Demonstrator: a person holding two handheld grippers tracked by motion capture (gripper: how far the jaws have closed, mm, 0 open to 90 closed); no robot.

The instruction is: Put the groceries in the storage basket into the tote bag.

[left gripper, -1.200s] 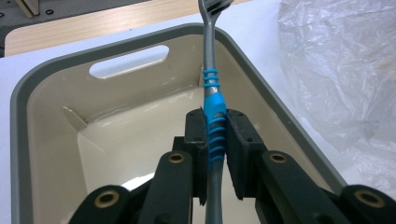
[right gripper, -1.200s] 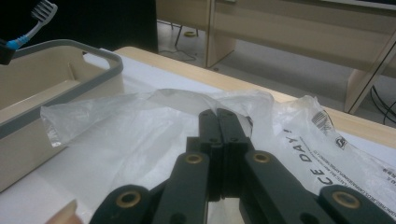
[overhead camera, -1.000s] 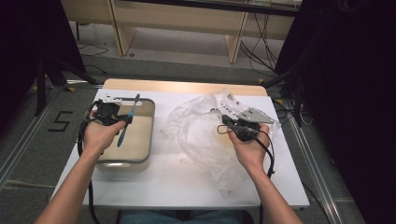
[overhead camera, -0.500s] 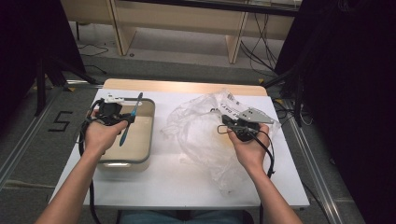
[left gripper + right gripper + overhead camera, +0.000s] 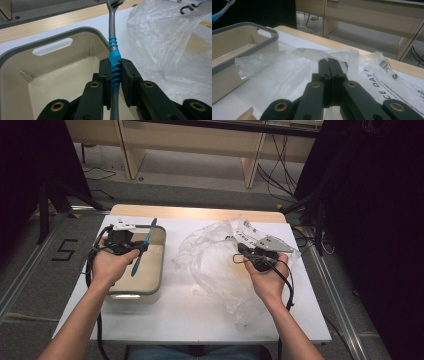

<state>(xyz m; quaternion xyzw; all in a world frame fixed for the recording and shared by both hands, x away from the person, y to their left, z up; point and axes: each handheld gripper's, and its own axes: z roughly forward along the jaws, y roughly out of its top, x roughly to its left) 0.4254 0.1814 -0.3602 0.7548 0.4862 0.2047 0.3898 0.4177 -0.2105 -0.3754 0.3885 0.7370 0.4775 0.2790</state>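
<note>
While my left gripper (image 5: 115, 82) clamps the fork (image 5: 113, 53), nothing has shifted.
My right gripper (image 5: 329, 65) stays clenched on the plastic bag (image 5: 287, 72); tub (image 5: 57, 37) beneath the fork.

Your left gripper (image 5: 134, 246) sits over the beige bin (image 5: 159, 270), its toothbrush (image 5: 143, 247) crossing the opening; the bin walls block low sideways passes. The crumpled plastic bag (image 5: 215, 265) covers the table's (image 5: 190, 320) middle, right up to your right gripper (image 5: 242, 251). Bare tabletop lies along the near edge.
</note>
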